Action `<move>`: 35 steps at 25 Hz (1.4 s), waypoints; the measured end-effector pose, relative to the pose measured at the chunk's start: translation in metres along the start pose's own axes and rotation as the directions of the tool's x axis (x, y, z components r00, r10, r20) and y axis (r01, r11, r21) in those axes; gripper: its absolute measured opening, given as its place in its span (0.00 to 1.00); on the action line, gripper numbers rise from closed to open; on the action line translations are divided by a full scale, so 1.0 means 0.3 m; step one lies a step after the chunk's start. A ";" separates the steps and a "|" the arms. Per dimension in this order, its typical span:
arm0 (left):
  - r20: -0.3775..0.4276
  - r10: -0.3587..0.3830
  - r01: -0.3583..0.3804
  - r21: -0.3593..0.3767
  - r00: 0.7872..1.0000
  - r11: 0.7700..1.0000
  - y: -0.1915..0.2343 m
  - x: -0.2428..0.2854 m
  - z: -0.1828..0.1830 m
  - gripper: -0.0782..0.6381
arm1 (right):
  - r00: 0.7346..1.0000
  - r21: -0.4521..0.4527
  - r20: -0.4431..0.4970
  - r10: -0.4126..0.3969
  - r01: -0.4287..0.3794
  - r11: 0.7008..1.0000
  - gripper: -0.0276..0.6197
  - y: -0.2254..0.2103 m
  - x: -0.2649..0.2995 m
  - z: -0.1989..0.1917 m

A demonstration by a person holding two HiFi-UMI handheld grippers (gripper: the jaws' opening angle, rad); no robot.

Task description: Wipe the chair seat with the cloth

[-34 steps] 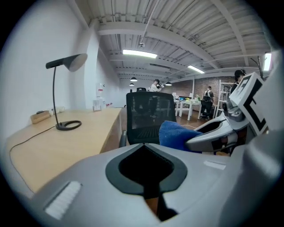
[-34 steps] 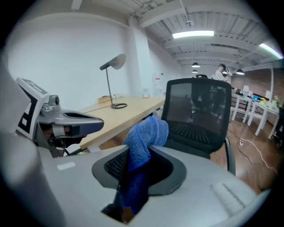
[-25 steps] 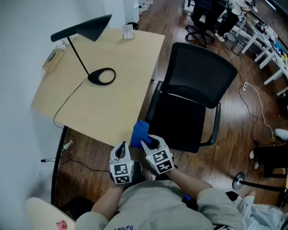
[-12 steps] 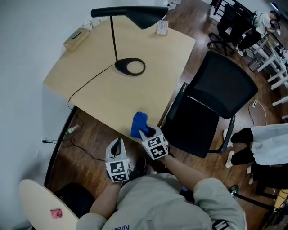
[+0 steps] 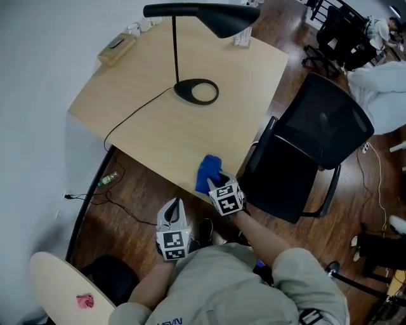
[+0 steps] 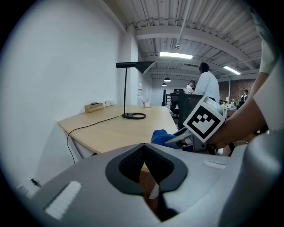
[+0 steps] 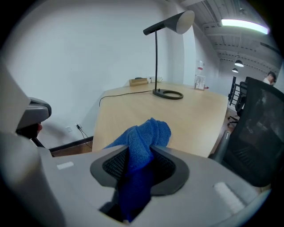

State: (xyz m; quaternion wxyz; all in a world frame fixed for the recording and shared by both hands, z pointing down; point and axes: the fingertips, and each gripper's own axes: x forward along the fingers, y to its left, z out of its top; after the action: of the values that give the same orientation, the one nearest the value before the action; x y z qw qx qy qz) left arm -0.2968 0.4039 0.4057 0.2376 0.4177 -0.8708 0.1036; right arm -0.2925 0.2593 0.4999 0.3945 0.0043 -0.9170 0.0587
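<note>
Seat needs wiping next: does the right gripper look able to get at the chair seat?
Probably yes: the right gripper, jaws just eased wider on the cloth, sits beside the chair seat; only the armrest stands between.

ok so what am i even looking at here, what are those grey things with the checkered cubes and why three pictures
No robot here: a person holds a two-jaw gripper in each hand; the marker cubes are part of them. The top-down picture comes from a camera on the person's head; the other two from cameras riding on each gripper, looking along its jaws. Below: a pale wooden desk carrying a black desk lamp, a black office chair beside it. The left gripper is shut and empty. The right gripper has a bunched blue cloth between its jaws at the desk's near edge; those jaws have just been opening, but the pads touch the cloth.
</note>
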 end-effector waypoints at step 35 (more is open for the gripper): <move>0.139 -0.660 0.611 0.276 0.738 0.742 -1.140 -0.410 0.298 0.12 | 0.713 0.451 0.392 -0.582 0.402 0.797 0.04 -0.204 -1.506 -0.437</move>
State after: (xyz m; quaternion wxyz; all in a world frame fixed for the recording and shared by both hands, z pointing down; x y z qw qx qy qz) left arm 0.0059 0.2381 0.2606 0.1112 0.7229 -0.6794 0.0591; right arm 0.1168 0.1957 0.2685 0.1303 0.3341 -0.9280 0.1007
